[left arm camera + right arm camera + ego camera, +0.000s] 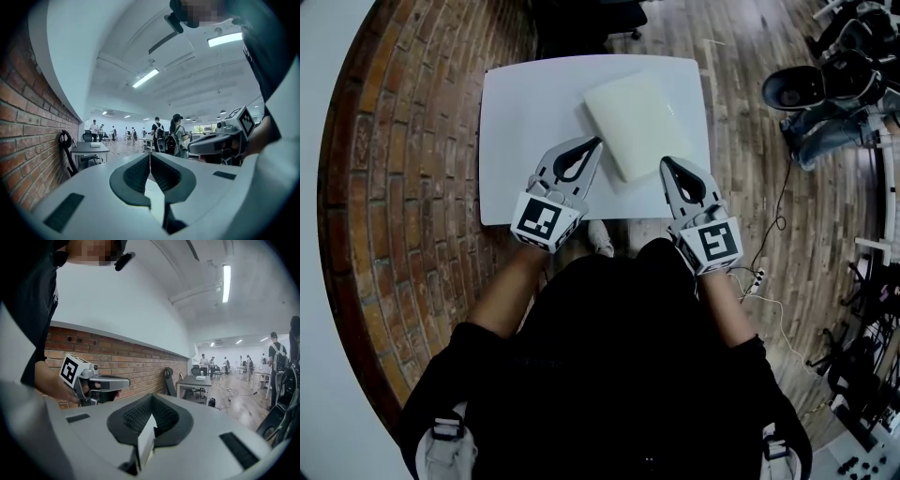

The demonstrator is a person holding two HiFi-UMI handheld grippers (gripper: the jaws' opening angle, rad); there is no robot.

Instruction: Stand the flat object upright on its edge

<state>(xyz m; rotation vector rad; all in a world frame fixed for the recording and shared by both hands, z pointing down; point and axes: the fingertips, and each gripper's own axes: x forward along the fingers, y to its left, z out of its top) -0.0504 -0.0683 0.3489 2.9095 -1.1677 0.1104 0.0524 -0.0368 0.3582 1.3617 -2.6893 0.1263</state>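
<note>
A cream flat slab (pixel 636 120) with rounded corners lies flat and askew on the white table (pixel 520 131), towards its right half. My left gripper (pixel 596 142) is shut, and its tips sit at the slab's left near edge. Shut as well, my right gripper (pixel 665 161) has its tips at the slab's near right corner. I cannot tell whether either one touches the slab. In the left gripper view the jaws (pixel 150 153) meet with nothing pinched, and the right gripper (pixel 220 143) shows beside them. In the right gripper view the jaws (pixel 152 398) are closed, with the left gripper (pixel 96 383) opposite.
The table's near edge runs just in front of me. A curved brick floor strip (pixel 394 216) lies to the left and wood flooring to the right, with dark chairs (pixel 825 84) and cables (pixel 769 281). Desks and people (pixel 157 136) stand far off in the room.
</note>
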